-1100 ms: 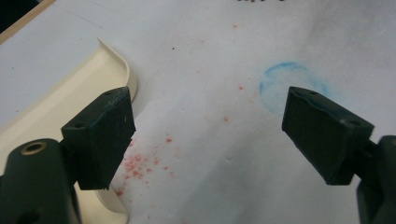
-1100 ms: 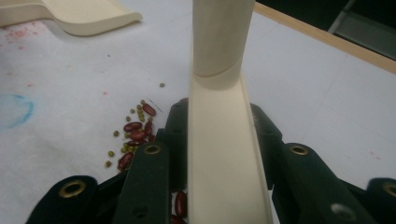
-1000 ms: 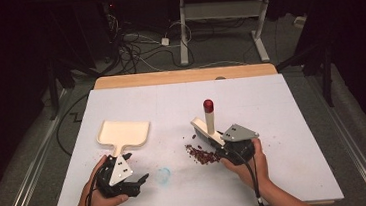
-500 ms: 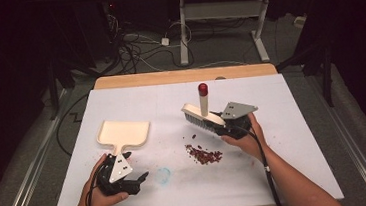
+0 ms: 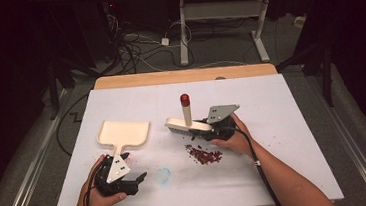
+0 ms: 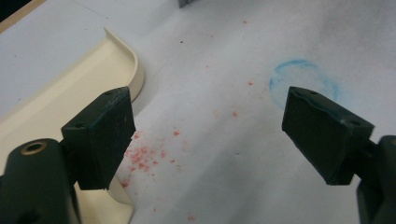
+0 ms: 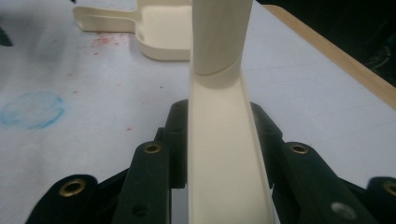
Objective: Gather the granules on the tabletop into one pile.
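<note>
The right gripper (image 5: 208, 127) is clenched on the cream plastic brush with a red-tipped handle (image 5: 188, 123), the little red crumb pile (image 5: 203, 154) lies just beside its fingers, probably unswept, and the left gripper (image 5: 136, 181) gapes empty near the cream plastic dustpan (image 5: 123, 134).

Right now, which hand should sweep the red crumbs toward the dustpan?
The right. Its gripper is already shut on the brush, just behind the red crumbs. The left gripper is open near the dustpan handle, holding nothing.
</note>
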{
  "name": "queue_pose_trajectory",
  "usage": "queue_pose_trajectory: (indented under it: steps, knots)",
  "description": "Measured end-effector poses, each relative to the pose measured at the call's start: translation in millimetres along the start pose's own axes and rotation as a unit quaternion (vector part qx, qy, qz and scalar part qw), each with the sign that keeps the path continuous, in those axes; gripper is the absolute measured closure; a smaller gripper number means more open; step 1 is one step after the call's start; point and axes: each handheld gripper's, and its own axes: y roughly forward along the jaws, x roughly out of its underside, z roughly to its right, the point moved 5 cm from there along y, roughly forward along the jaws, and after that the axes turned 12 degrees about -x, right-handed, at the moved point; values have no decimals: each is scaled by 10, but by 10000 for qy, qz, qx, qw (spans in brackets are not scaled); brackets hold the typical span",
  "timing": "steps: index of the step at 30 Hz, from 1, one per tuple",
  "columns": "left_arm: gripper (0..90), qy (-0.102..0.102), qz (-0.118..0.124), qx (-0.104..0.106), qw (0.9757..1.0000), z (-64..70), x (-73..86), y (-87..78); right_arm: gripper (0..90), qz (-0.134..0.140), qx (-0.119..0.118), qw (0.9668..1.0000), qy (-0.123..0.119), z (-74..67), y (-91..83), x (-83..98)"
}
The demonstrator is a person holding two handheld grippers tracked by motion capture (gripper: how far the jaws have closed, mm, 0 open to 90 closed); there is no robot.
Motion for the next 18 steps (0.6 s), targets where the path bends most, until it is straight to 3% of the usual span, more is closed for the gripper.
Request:
queue_pose_trajectory:
  steps: [4,11,18]
  knots:
    - [167,4,7,6,10000,5,-3,-3,669,-98,-323,9992,-217,-89,-58,61]
    - [166,39,-32,14,10000,17,-5,10,667,-252,-687,9964,-437,-157,-214,160]
    - [167,45,-35,14,10000,12,2,5,668,-390,-877,9940,-527,-202,-376,221]
